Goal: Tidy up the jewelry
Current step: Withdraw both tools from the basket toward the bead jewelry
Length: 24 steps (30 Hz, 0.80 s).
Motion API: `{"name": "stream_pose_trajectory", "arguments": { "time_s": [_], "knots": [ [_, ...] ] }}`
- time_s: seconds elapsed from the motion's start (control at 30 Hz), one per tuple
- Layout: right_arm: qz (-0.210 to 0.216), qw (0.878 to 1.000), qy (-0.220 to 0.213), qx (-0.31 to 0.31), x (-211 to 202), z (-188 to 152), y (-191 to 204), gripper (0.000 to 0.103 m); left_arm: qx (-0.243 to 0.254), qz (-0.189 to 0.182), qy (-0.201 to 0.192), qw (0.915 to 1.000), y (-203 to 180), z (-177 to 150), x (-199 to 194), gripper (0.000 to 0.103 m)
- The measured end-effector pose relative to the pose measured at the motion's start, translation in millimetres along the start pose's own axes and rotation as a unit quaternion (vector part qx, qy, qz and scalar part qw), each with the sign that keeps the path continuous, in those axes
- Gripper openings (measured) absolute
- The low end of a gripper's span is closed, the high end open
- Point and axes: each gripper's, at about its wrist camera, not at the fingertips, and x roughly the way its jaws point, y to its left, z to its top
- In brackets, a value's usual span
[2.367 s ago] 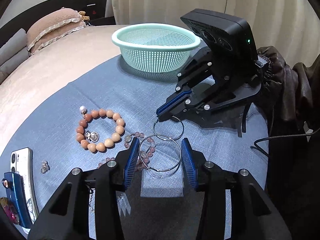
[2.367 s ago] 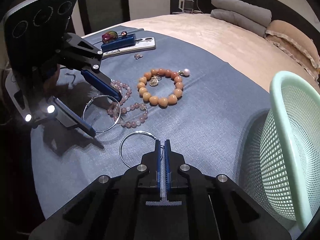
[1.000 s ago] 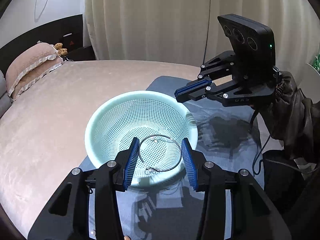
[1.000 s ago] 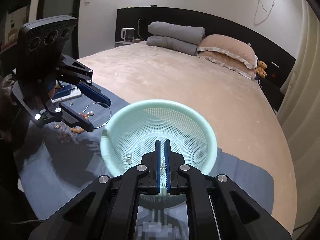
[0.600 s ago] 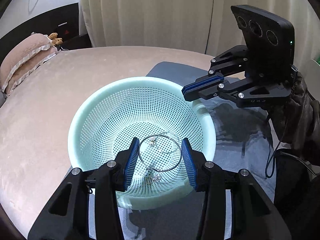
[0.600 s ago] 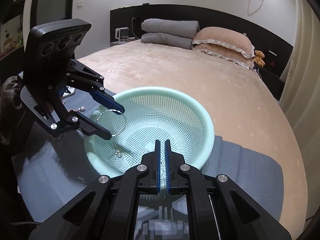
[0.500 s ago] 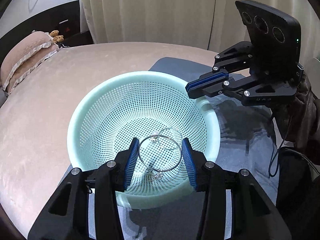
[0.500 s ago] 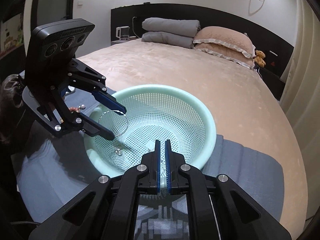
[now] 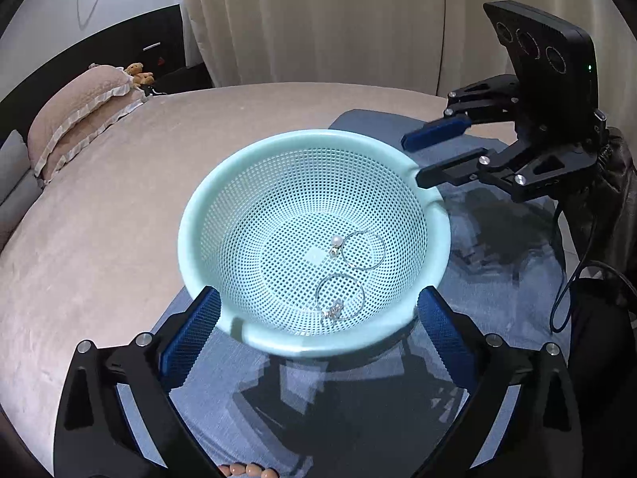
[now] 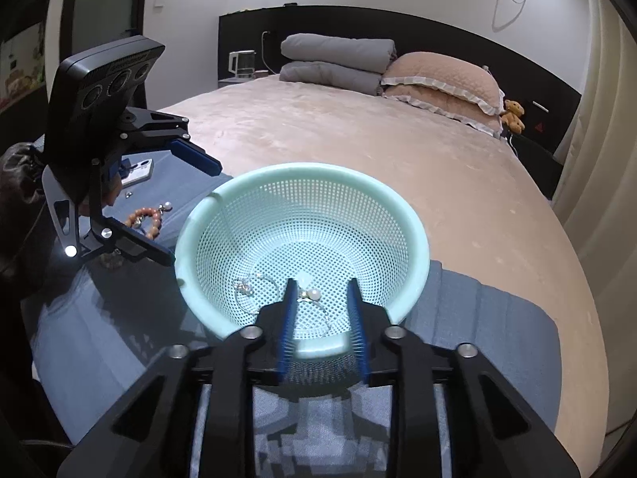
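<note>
A: Where is the jewelry?

B: Two thin hoop earrings lie on the floor of the mint basket (image 9: 207,215). One hoop (image 9: 364,250) sits next to a small pearl piece (image 9: 336,242); the other hoop (image 9: 340,296) lies nearer the left camera with a little silver charm at its edge. The basket stands on a blue cloth (image 9: 358,398) spread over the bed (image 9: 119,199).

A: And the tools?

B: The left hand-held gripper (image 9: 318,342) is spread wide and empty, its blue pads flanking the basket's near rim. The right hand-held gripper (image 10: 323,324) is parted too, holding nothing, with its tips over the rim on its side.

A: Anything in the way?

B: The basket wall stands between each set of fingers and the hoops. Each tool also shows in the other's view, beside the basket on opposite sides.

A: What else is around?

B: A bracelet of orange beads (image 10: 145,221) and a phone (image 10: 137,171) lie on the cloth beyond the left tool. Pink pillows (image 10: 442,87), folded grey blankets (image 10: 334,63) and a small teddy bear (image 10: 513,113) are at the headboard, a kettle (image 10: 241,63) beside it, and curtains (image 9: 318,20) behind.
</note>
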Motion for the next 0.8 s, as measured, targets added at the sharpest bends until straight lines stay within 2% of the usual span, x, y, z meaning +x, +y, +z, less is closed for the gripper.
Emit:
{"name": "stream_pose_trajectory", "arguments": {
  "time_s": [0.03,0.07,0.1,0.13,0.17,0.4,0.57,0.67,0.8],
  "knots": [
    [-0.002,1.000,-0.003,0.000,-2,0,2,0.059,0.000,0.006,0.002,1.0000,0,-4,-4,0.097],
    [-0.003,1.000,-0.006,-0.002,-5,0,5,0.068,0.000,0.013,0.003,0.9999,0,-8,-9,0.097],
    [-0.003,1.000,-0.008,-0.005,-7,0,8,0.071,-0.001,0.020,0.004,0.9998,1,-11,-14,0.097],
    [-0.005,1.000,-0.011,-0.008,-9,1,13,0.082,-0.003,0.027,0.004,0.9996,1,-16,-19,0.097],
    [-0.008,1.000,-0.015,-0.012,-12,1,17,0.089,-0.006,0.034,0.004,0.9994,2,-21,-25,0.097],
    [0.016,0.999,-0.014,-0.033,-14,8,54,0.089,-0.048,0.077,0.003,0.9959,20,-67,-78,0.097],
    [0.049,0.997,-0.020,-0.064,-11,19,88,0.089,-0.081,0.106,0.005,0.9910,30,-106,-117,0.097],
    [0.077,0.993,-0.028,-0.080,-8,27,113,0.089,-0.094,0.118,0.013,0.9885,30,-130,-132,0.097],
    [0.108,0.989,-0.026,-0.096,0,38,144,0.089,-0.111,0.113,0.015,0.9872,29,-157,-146,0.097]
  ]
}}
